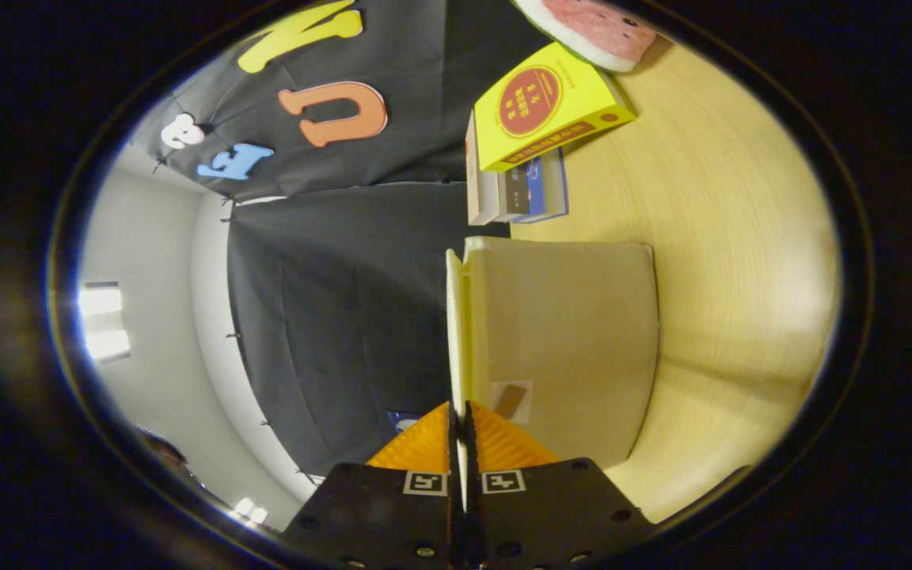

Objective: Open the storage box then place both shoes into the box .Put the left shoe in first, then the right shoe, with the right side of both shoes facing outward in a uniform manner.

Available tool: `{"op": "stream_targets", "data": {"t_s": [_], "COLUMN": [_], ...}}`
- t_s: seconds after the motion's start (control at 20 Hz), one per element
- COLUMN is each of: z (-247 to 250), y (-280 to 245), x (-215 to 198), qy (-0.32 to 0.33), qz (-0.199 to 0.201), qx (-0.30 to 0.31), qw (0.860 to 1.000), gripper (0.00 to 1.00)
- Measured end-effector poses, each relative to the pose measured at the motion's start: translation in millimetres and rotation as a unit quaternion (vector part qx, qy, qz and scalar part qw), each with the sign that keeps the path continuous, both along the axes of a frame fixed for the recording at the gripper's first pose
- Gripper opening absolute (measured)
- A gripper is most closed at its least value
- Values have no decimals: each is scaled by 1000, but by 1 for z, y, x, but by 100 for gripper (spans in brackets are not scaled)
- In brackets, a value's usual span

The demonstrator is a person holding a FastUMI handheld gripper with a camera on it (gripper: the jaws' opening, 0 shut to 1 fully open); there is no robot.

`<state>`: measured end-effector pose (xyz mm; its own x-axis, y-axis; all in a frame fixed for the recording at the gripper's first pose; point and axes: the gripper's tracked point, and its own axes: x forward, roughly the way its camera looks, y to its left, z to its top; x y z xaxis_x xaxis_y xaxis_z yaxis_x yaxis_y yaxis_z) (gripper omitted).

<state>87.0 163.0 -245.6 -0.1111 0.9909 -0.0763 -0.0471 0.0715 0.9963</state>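
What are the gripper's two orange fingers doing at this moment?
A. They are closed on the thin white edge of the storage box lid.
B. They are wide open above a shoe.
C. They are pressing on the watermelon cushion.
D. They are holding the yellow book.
A. The gripper has both orange fingers pressed against the thin white lid of the beige storage box, while the yellow book lies far beyond them on the table.

- the gripper has its two orange fingers closed together on the thin pale edge of the lid.
- the storage box, beige, lies just beyond the fingers on the wooden table.
- a stack of books with a yellow one on top sits past the box; a watermelon-slice toy lies beyond it.
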Motion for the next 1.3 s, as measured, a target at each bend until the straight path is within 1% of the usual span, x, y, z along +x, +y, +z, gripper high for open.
{"op": "stream_targets", "data": {"t_s": [0.25, 0.4, 0.7, 1.05, 1.25, 1.3], "z": [54, 90, 138, 145, 139, 134], "y": [25, 56, 134, 228, 275, 286], "x": [-4, -4, -18, -38, -41, -40], "qy": [-39, -54, -100, -115, -140, -153], "qz": [-8, -9, 21, 52, 51, 52], "qx": [4, 14, 2, -50, -99, -115], "qw": [999, 998, 995, 991, 984, 980], "gripper": [1, 1, 5, 7, 7, 13]}}
